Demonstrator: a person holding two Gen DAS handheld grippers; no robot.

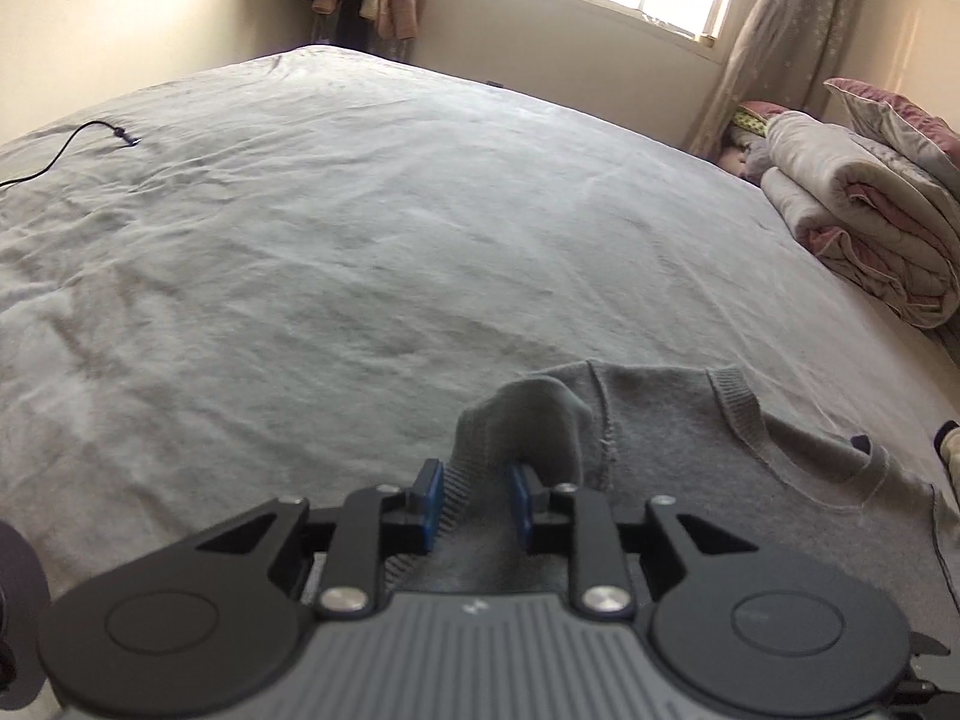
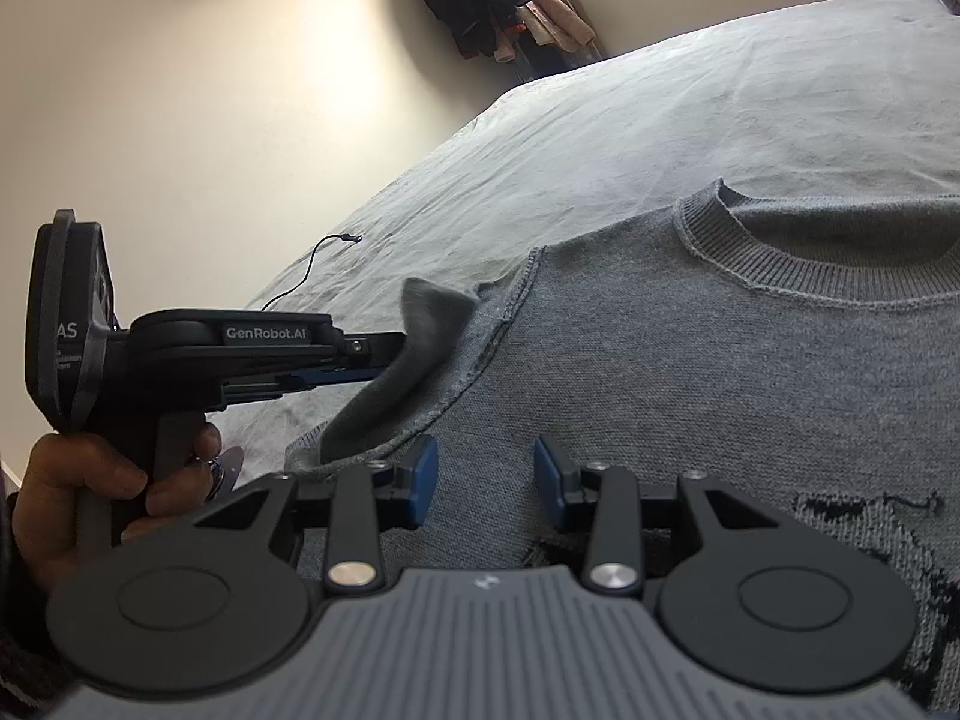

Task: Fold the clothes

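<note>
The left gripper pinches the sleeve raised off the bed, the sweater body lying to its right (collar away), under the right gripper's wide, empty fingers.

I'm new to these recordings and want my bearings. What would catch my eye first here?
A grey sweater lies spread on the bed. The left claw pinches its sleeve and lifts it. The right claw hangs open over the sweater's chest.
</note>
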